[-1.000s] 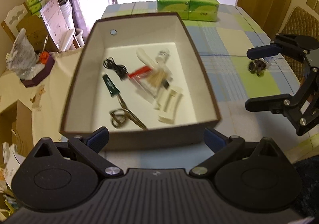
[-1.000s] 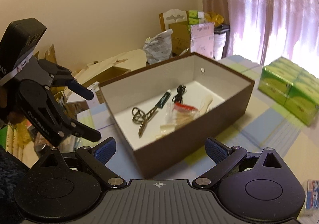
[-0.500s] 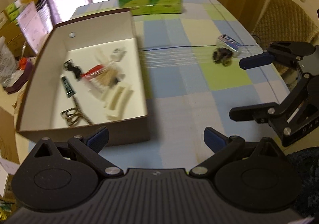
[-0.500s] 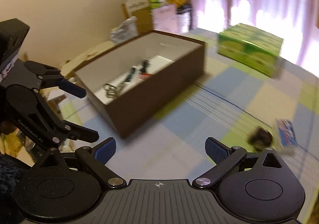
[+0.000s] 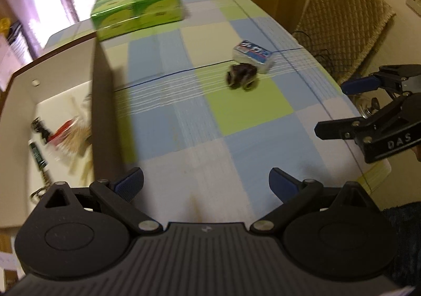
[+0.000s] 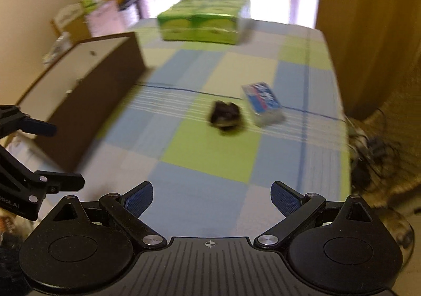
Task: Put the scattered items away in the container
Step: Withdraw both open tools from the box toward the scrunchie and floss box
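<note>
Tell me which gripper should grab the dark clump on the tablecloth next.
Right. The right gripper is open and the dark clump lies nearly straight ahead of it. The left gripper is also open but sits beside the brown box.

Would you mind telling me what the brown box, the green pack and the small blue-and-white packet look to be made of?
Brown box: probably cardboard, with stiff straight walls, matte brown outside and white inside. Green pack: likely boxes wrapped in glossy plastic film, since its top shines in the window light. Blue-and-white packet: seemingly soft plastic wrap with print and rounded edges; blur leaves it uncertain.
</note>
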### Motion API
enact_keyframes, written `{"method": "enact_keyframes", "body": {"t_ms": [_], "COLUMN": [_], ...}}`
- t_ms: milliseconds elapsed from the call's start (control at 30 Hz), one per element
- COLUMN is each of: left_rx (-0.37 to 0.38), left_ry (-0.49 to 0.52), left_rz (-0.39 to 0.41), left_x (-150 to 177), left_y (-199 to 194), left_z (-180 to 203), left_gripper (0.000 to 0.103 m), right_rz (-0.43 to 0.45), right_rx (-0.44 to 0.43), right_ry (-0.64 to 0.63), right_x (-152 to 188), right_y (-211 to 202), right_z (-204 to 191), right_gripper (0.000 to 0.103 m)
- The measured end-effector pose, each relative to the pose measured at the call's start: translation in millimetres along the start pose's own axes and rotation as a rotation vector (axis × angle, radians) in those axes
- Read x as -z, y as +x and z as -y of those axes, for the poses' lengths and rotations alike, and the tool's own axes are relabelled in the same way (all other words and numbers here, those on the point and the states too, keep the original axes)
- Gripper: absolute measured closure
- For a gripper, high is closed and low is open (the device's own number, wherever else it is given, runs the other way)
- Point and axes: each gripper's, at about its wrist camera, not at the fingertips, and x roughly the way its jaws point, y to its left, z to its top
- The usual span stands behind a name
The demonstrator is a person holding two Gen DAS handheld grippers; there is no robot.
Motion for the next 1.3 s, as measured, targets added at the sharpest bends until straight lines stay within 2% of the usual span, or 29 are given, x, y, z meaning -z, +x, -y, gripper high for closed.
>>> {"method": "enact_keyframes", "body": {"t_ms": [233,533,1300], "left_rx": [-0.007,-0.05,-0.032], "left_ry": [0.03,0.051,0.033], "left_rz": [0.004,0.003,-0.036], "left_x": [-25,-53,-94], "left_y": [27,54,123], "left_z": [22,36,41], "left_gripper": [0.003,0.003,0.004], "right_rz": [-0.019,-0.015,-0.002], "right_rx": [0.097,0.149,0.153], "right_ry": [0.06,0.109,0.106], "right_x": [3,-4,-31], "right_y": [11,32,83], "right_z": [15,32,72], "right_gripper": [0.002,0.002,0.002]}}
